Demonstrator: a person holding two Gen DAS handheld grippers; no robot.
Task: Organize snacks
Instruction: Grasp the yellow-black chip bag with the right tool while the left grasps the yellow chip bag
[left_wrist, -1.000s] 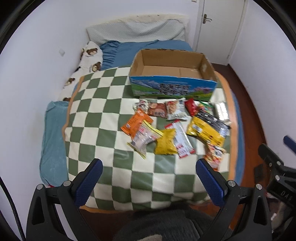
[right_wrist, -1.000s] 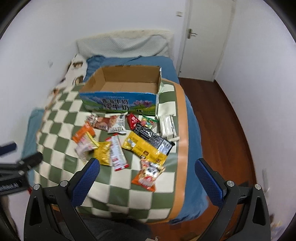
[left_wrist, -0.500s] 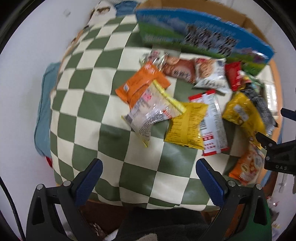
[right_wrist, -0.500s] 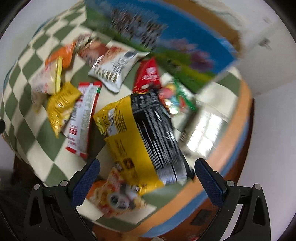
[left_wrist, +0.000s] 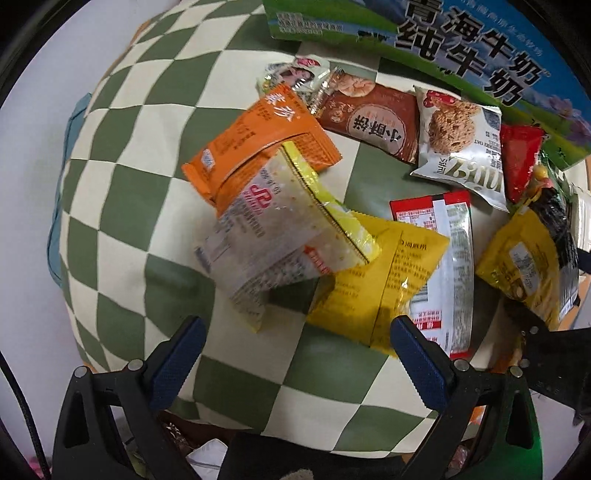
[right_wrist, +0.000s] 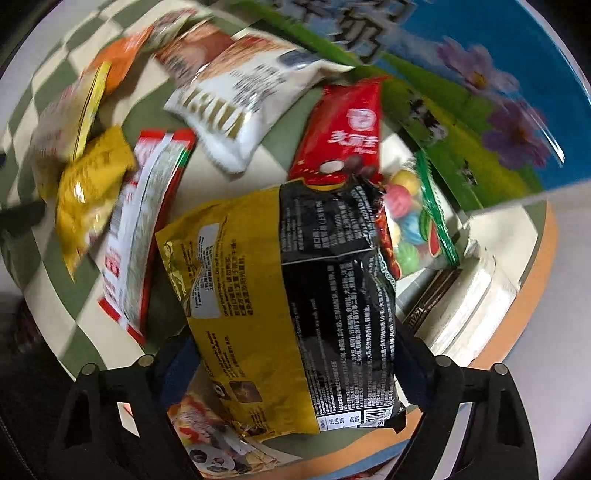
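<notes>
The right gripper is straddling the near end of the big yellow-and-black bag, its fingers spread on either side of the pack with the blue pads mostly hidden behind the foil; whether they are already touching it cannot be told, since this view is smeared by motion. To do this pick well, the jaws should be closing across the bag's flat sealed end rather than its puffed middle, then lifting straight up so the bag is not dragging its neighbours along. The bag is lying on the checked blanket, overlapping the red packet and the clear pouch of coloured candies at its far end, and covering part of an orange noodle-print pack at the near end. The left gripper is hovering wide open and empty over the blanket, just short of the small yellow pouch and the translucent white packet lying across it. The milk carton box, where the snacks are presumably going, is standing just behind the pile, touching the rearmost packs. Its printed front wall is rising between both grippers and its opening, so anything carried must be clearing that edge.
</notes>
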